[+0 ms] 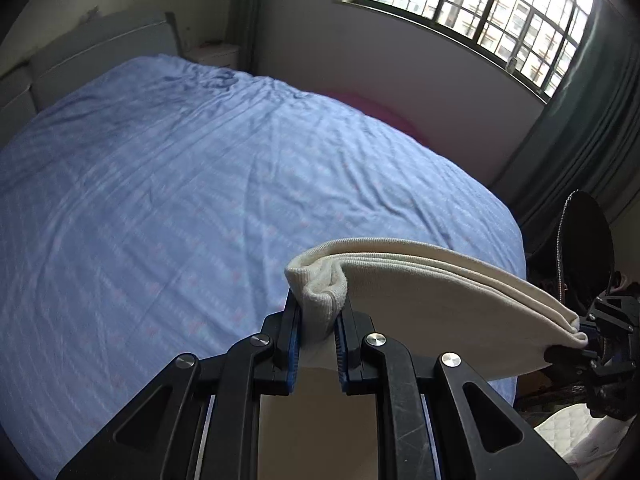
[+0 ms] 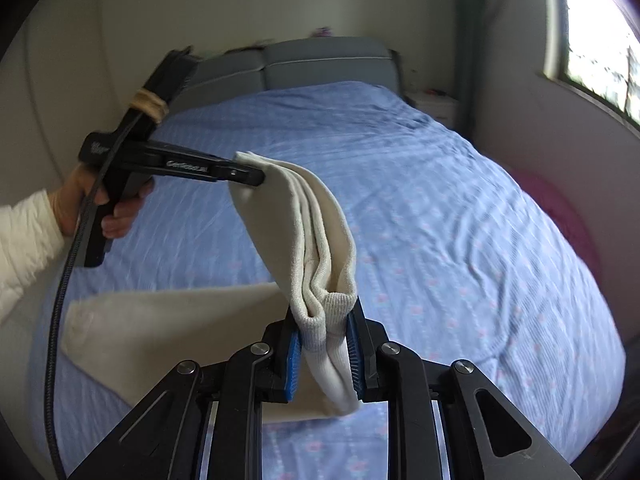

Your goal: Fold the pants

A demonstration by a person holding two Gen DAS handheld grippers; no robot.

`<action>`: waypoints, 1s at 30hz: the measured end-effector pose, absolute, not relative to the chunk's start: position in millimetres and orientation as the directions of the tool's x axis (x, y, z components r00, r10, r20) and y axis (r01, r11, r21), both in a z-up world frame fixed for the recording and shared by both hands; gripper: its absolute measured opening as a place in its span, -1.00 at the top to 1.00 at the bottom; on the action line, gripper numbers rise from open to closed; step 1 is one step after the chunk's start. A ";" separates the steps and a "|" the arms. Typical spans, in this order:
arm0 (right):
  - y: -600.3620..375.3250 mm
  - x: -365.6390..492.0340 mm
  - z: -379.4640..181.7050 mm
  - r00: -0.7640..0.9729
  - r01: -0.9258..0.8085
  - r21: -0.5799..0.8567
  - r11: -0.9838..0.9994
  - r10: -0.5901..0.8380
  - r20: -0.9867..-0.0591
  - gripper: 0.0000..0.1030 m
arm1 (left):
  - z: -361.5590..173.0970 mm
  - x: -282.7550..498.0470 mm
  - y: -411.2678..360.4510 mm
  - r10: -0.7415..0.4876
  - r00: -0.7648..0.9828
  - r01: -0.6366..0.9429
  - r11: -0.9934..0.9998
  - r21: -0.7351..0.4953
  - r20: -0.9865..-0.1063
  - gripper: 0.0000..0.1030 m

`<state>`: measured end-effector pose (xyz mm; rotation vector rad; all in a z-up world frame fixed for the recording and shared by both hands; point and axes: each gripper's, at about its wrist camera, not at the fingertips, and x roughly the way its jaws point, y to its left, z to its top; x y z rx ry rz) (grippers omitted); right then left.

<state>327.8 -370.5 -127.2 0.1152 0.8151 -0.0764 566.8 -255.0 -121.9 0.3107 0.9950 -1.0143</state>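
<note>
Cream knit pants (image 2: 316, 236), folded into several layers, hang in the air above blue patterned bed sheet (image 1: 160, 200), stretched between 2 grippers. L gripper (image 1: 318, 340): jaws closed on ribbed cuff end, blue pads pressing fabric both sides. R gripper (image 2: 324, 340): jaws closed on opposite ribbed end. Lower pants section drapes toward sheet; contact w/ sheet can't be determined.

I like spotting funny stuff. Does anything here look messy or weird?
Nothing looks broken or spilled. The cream pants are just held up in the air over the bed, pinched at each end by the left gripper and the right gripper, with the rest drooping down. The blue sheet is only a bit wrinkled.
</note>
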 end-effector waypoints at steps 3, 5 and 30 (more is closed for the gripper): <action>-321.3 337.8 -137.3 0.662 0.050 0.033 0.998 -0.008 -0.749 0.58 | -146.5 573.5 -217.2 -0.554 0.147 0.801 0.553 -0.231 -0.819 0.69; -291.5 343.3 -147.6 0.646 0.008 0.005 1.000 -0.001 -0.763 0.58 | -165.1 577.7 -194.7 -0.547 0.138 0.782 0.571 -0.248 -0.825 0.69; -90.5 349.6 -319.7 0.219 -0.366 0.054 0.929 0.142 -0.965 0.46 | -275.5 529.7 22.5 -0.292 0.198 0.559 0.818 -0.137 -0.936 0.11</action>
